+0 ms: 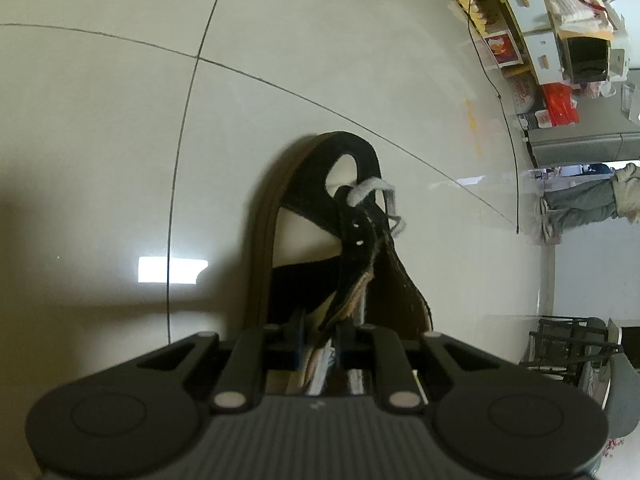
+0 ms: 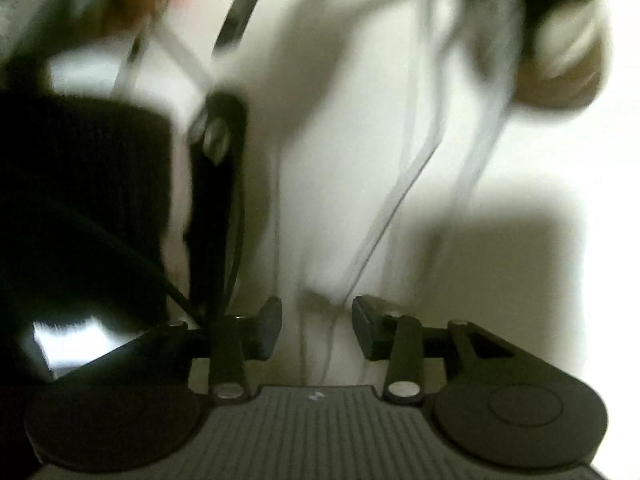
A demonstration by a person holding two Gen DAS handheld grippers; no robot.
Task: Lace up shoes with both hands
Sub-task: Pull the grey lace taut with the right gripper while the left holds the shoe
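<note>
On the tiled floor (image 1: pixel 120 120) the black shoe (image 1: pixel 312 240) stands tipped on its side. L gripper (image 1: pixel 318 344) is clamped on its rear edge, steadying it; white lace (image 1: pixel 370 190) sits threaded near the top eyelets (image 1: pixel 356 234). R gripper (image 2: pixel 317 328): jaws apart, lace strands (image 2: pixel 400 184) running loose between, not pinched, blurred. Step looks like a regrip mid-threading. Next: R needs to close on one strand's end and aim it at a free eyelet.
</note>
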